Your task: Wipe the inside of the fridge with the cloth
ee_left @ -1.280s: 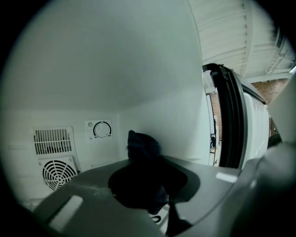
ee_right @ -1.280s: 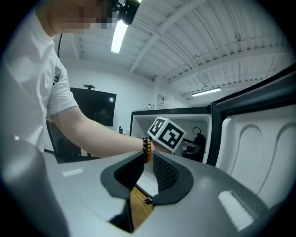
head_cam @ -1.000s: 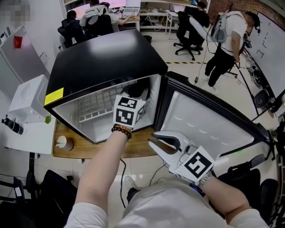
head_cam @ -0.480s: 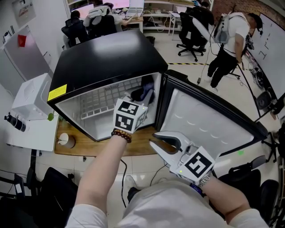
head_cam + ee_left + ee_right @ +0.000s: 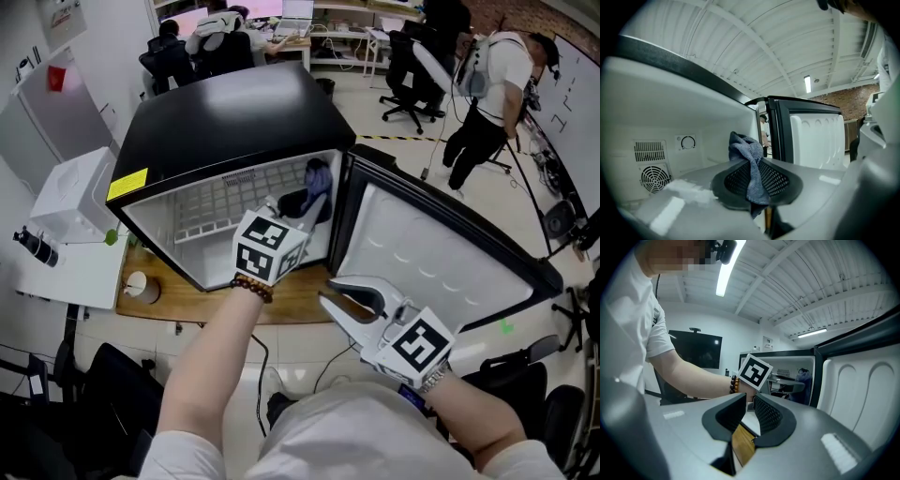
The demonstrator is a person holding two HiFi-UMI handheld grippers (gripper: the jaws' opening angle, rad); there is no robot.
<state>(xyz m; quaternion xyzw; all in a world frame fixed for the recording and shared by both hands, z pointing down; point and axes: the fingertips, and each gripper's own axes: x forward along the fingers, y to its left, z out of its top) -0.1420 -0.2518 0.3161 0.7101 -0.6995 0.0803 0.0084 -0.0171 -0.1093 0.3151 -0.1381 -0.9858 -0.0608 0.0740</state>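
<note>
In the head view, the black mini fridge [image 5: 225, 112] stands on a wooden board [image 5: 291, 298] with its door [image 5: 422, 253] swung wide to the right. My left gripper [image 5: 294, 212] reaches into the compartment, its marker cube toward me, and the blue-grey cloth [image 5: 317, 183] sits at its tip, up against the fridge's right inner wall, beside the right end of the white wire shelf [image 5: 216, 211]. My right gripper [image 5: 332, 296] hangs outside, in front of the lower edge of the open door, well apart from the cloth. A white appliance [image 5: 70, 197] stands left of the fridge, a cup [image 5: 137, 284] sits on the board's left end, and a person in a white shirt [image 5: 487, 94] stands farther back. In the left gripper view, the 2 jaws are pressed onto the cloth, which bunches above them and hangs down between them; behind it I see the fridge's white back wall with a round fan grille [image 5: 654, 178] and a dial [image 5: 687, 142], and the door's white liner on the right. In the right gripper view, the 2 jaws stand slightly apart with nothing between them, only the wooden board showing through the narrow gap; beyond them my left arm with a bead bracelet [image 5: 734, 384] stretches toward the fridge opening.
</note>
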